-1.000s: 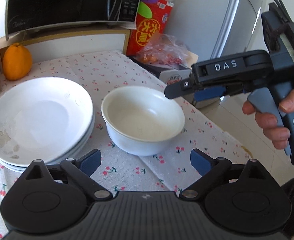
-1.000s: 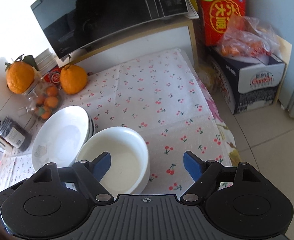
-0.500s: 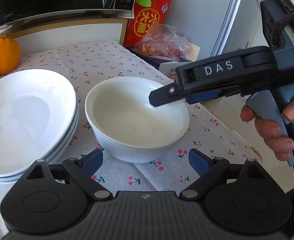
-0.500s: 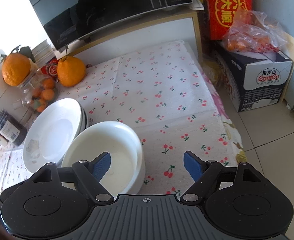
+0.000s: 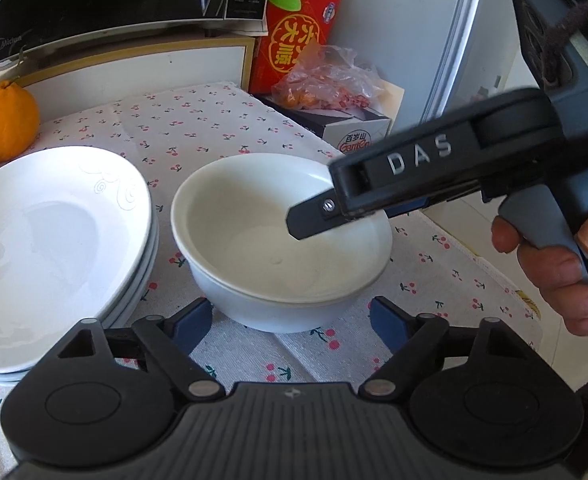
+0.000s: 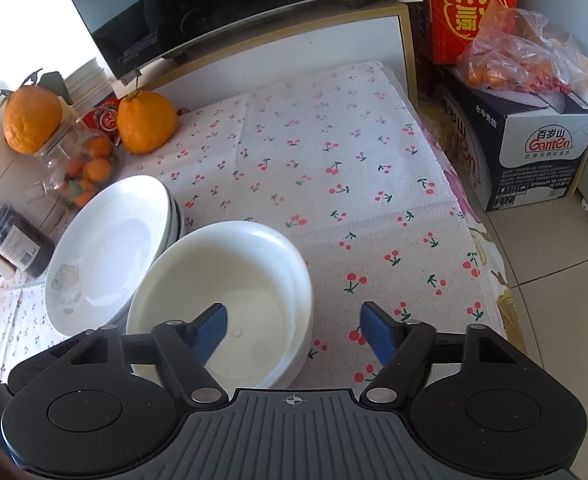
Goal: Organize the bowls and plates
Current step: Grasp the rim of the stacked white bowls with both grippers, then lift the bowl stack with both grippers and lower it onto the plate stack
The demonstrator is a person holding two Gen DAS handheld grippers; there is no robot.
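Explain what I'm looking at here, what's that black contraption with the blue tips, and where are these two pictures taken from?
No robot here: a person holds a two-finger black plastic gripper in each hand, each with a camera looking along its blue-padded fingers. One picture is from the left gripper, the other from the right gripper, whose hand shows in the left view. On the cherry-print tablecloth sit a stack of white shallow plates and nested white ceramic bowls. The right gripper straddles the bowls' rim, one finger inside, its jaws just closing but not yet pressing. The left gripper, jaws also closing, holds nothing.
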